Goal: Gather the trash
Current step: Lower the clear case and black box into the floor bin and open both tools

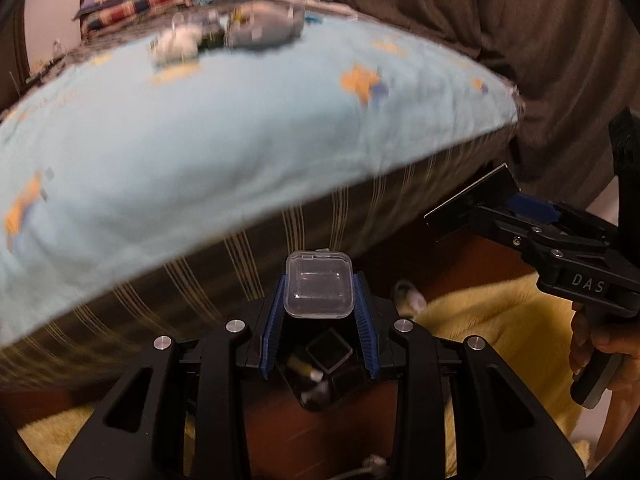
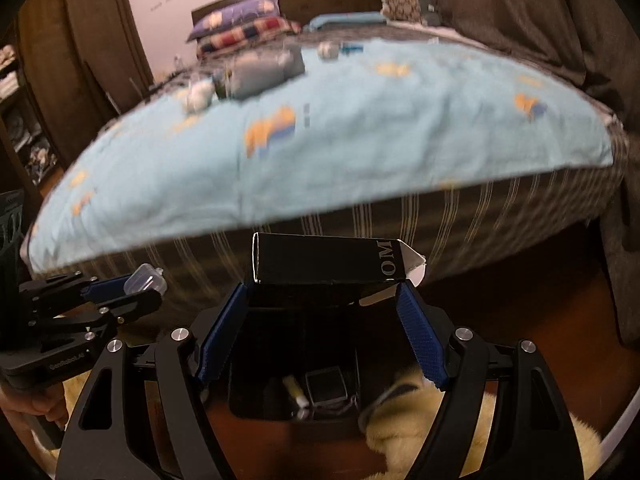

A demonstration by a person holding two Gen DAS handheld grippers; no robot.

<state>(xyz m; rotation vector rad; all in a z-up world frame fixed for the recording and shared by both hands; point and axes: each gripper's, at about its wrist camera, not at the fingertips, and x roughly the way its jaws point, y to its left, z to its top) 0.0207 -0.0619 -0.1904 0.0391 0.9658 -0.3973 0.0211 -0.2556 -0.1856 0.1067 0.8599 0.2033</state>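
Observation:
My left gripper [image 1: 320,280] is shut on a small clear plastic case [image 1: 319,286], held just above a black bin [image 1: 320,376] on the floor. Several bits of trash lie in the bin. My right gripper [image 2: 322,288] is shut on a long black carton [image 2: 320,262] with white letters, held crosswise over the same bin [image 2: 296,384]. The left wrist view shows the right gripper [image 1: 532,208] and its carton [image 1: 472,204] at the right. The right wrist view shows the left gripper [image 2: 120,288] and clear case [image 2: 146,278] at the left. A white crumpled wad [image 2: 200,94] lies on the bed.
A bed with a light blue blanket [image 2: 360,128] and a striped mattress side [image 2: 480,216] stands right behind the bin. A grey pouch [image 2: 264,66] and pillows [image 2: 240,26] lie farther back. A yellow fluffy rug [image 1: 500,332] covers the brown floor [image 2: 520,300]. Dark curtains [image 1: 500,20] hang at the right.

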